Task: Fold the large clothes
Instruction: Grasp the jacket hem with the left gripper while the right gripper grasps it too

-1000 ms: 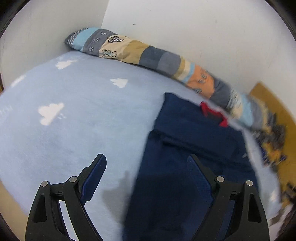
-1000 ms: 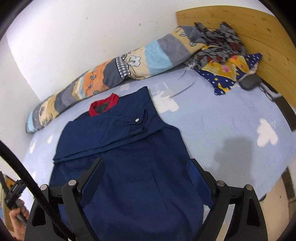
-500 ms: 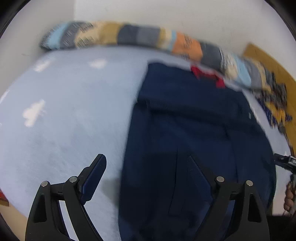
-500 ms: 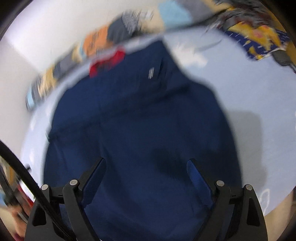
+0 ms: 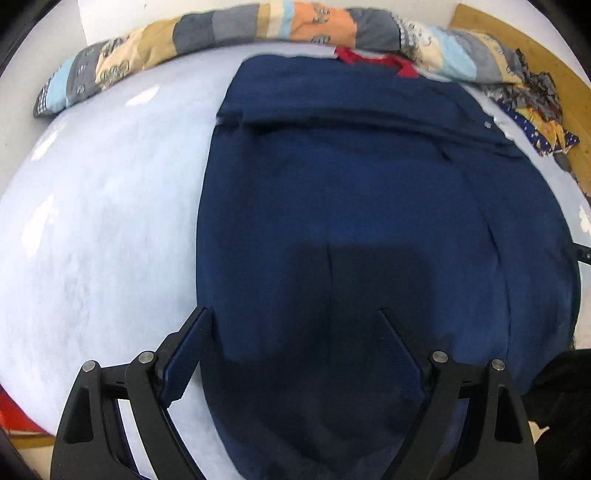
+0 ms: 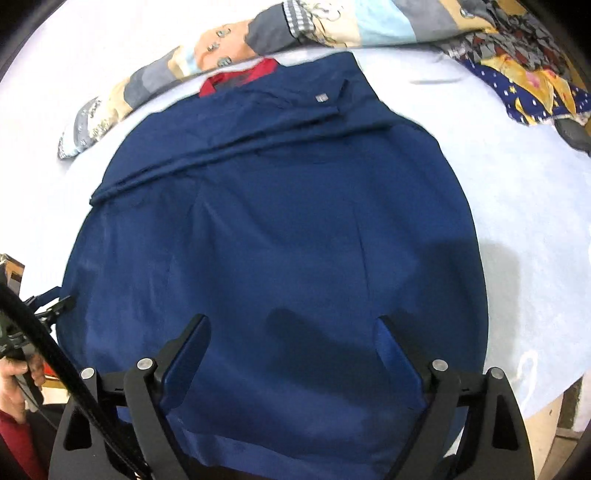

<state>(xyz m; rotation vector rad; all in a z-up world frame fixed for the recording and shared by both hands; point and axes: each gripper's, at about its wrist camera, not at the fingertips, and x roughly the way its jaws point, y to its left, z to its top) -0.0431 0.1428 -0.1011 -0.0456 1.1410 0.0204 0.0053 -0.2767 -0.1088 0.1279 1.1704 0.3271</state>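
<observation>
— Left wrist view first: what do you get?

— I see the navy garment (image 5: 351, 206) lying flat on the pale blue bed sheet (image 5: 103, 229), a smooth woven cloth with a red collar (image 5: 373, 61) at the far end and a long fold across the chest. My left gripper (image 5: 295, 325) hangs over its near left edge, tongs spread wide, nothing between the pads (the left pad sits over the sheet, the right one over cloth).

— And the other side?

— On the right wrist camera the right gripper (image 6: 295, 328) is also spread apart, above the garment's lower part, near the hem (image 6: 236, 446). I can't tell whether either touches the fabric.

— Anything around it?

— A long patchwork bolster (image 5: 258, 26) runs along the white wall, soft and tubular. A crumpled patterned heap (image 6: 528, 77) lies at the far right by the wooden headboard (image 5: 517, 40). Fluffy white cloud shapes dot the sheet.
</observation>
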